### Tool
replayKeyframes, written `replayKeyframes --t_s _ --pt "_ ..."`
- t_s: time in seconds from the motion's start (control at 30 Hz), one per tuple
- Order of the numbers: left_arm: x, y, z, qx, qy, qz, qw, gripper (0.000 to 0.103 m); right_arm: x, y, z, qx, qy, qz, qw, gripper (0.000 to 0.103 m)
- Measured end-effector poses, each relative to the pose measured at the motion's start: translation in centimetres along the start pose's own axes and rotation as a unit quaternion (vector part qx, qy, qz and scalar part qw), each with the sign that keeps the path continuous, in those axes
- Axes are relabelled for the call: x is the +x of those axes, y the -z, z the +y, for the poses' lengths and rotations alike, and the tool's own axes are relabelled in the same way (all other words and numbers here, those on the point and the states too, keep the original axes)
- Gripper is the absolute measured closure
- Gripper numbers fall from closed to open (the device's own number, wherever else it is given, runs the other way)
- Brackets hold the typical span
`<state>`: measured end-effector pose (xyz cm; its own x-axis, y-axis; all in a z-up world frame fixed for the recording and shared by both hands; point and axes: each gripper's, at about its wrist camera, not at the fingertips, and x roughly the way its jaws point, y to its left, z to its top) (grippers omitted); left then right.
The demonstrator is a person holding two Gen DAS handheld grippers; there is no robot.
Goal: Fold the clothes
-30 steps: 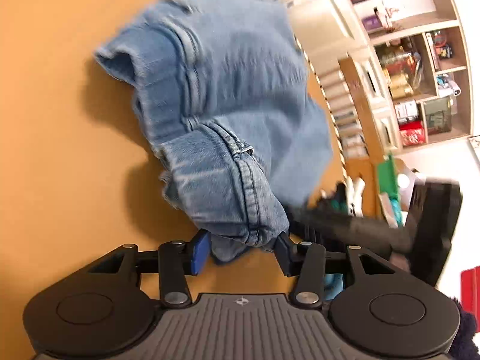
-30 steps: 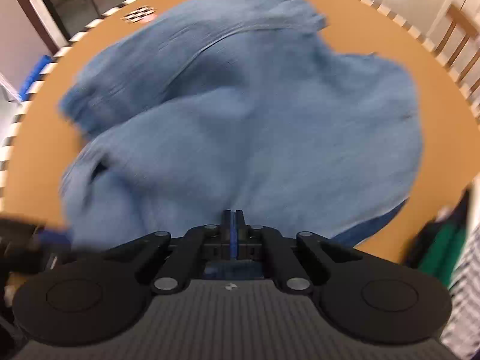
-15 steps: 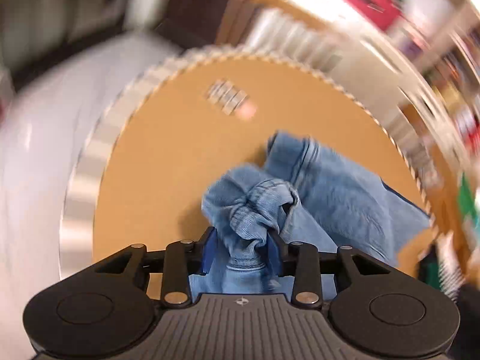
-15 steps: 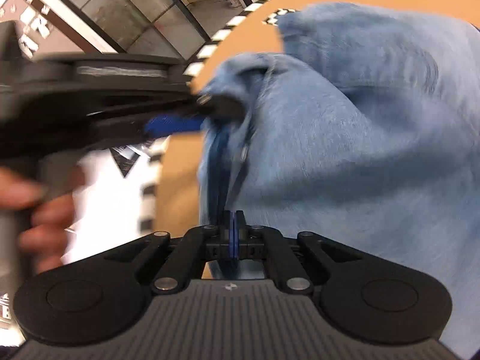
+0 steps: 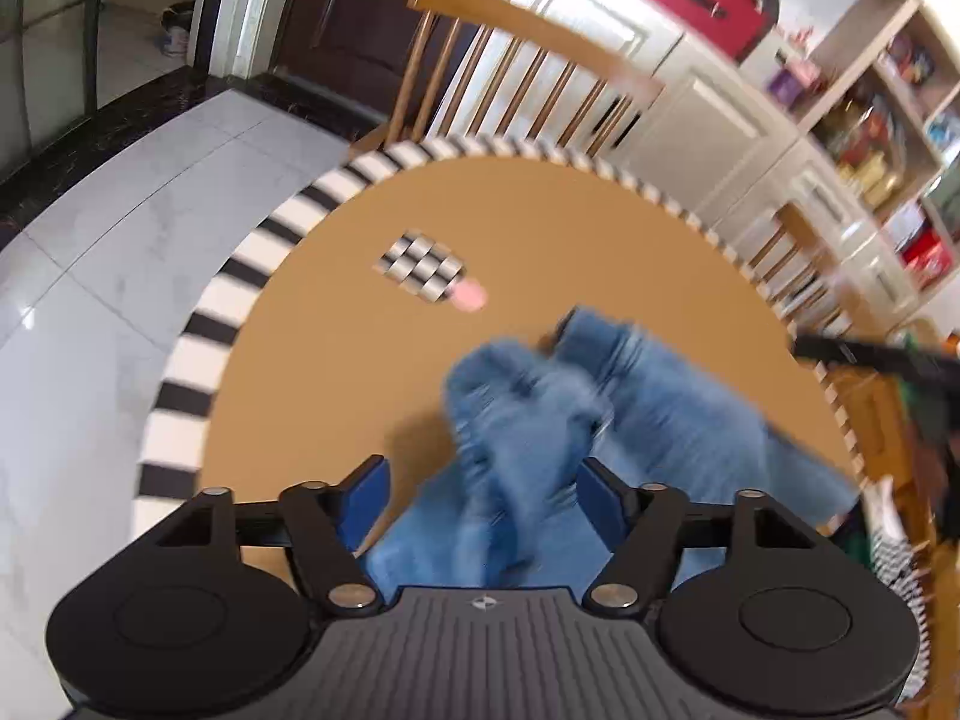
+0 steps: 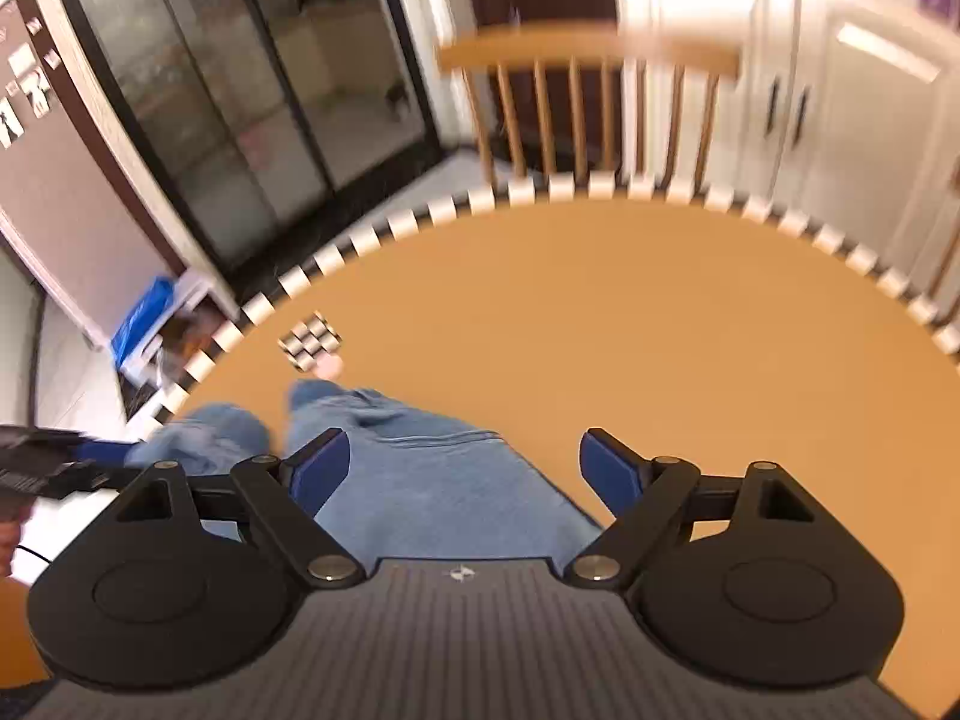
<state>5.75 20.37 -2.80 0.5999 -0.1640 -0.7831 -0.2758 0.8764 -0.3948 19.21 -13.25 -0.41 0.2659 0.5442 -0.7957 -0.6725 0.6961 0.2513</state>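
A blue denim garment [image 5: 600, 420] lies crumpled on the round orange table [image 5: 540, 222]. My left gripper [image 5: 483, 483] is open, its blue pads wide apart, with a blurred bunch of the denim between and just beyond them. In the right wrist view the denim [image 6: 420, 474] lies flat under my right gripper [image 6: 462, 468], which is open and empty above it. The left gripper's fingers [image 6: 102, 450] show at the left edge next to a denim bunch.
A checkered marker [image 5: 423, 267] sits on the table beyond the garment. Wooden chairs [image 5: 510, 66] stand at the far rim, with white cabinets and shelves [image 5: 870, 138] behind. The table's striped edge [image 6: 336, 258] curves round; glass doors are far left.
Both grippers have opened and let go of the denim. The garment has dropped onto the table, and both views have lifted and pulled back.
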Motion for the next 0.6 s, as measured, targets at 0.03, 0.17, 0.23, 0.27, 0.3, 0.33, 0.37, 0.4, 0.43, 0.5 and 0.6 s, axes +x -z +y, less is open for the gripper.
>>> replayKeyframes --t_s 0.03,0.17,0.23,0.27,0.3,0.33,0.37,0.4,0.43,0.5,0.6 --pt "0.5 0.3 0.4 0.001 0.002 0.006 1.0000 0.026 1.3 -0.9 -0.9 0.008 -0.005 0.016 1.000 0.018" --pt "3.0 -0.2 0.7 0.007 0.010 0.021 0.9997 0.024 7.3 -1.6 -3.2 0.040 -0.012 0.075 0.996 0.018" --pt "4.4 -0.6 0.6 0.004 0.022 0.033 0.9992 0.029 8.8 -1.5 -3.6 0.073 -0.022 0.107 0.991 0.016" --pt "5.0 -0.8 0.5 -0.003 0.036 0.039 0.9986 0.034 9.4 -1.3 -3.9 0.093 -0.033 0.116 0.988 0.014" --pt "5.3 -1.0 0.4 -0.009 0.046 0.046 0.9979 0.042 9.7 -1.2 -4.2 0.110 -0.050 0.112 0.986 0.012" --pt "5.6 -1.1 0.4 -0.011 0.050 0.052 0.9974 0.046 9.8 -1.0 -4.3 0.120 -0.070 0.112 0.984 0.012" --pt "5.9 -1.1 0.4 -0.012 0.053 0.058 0.9968 0.053 10.0 -0.8 -4.1 0.122 -0.087 0.121 0.981 0.015" --pt "6.1 -1.2 0.4 -0.013 0.055 0.062 0.9964 0.057 10.1 -0.6 -3.8 0.119 -0.099 0.128 0.980 0.025" --pt "6.2 -1.1 0.3 -0.013 0.055 0.060 0.9966 0.059 10.2 -0.5 -3.4 0.113 -0.099 0.135 0.979 0.034" --pt "6.5 -1.0 0.2 -0.012 0.054 0.055 0.9970 0.066 9.8 -0.1 -2.1 0.079 -0.077 0.131 0.985 0.052" --pt "6.5 -0.7 -0.1 -0.002 0.052 0.044 0.9977 0.078 7.4 0.4 -0.3 0.063 -0.065 0.094 0.991 0.085"
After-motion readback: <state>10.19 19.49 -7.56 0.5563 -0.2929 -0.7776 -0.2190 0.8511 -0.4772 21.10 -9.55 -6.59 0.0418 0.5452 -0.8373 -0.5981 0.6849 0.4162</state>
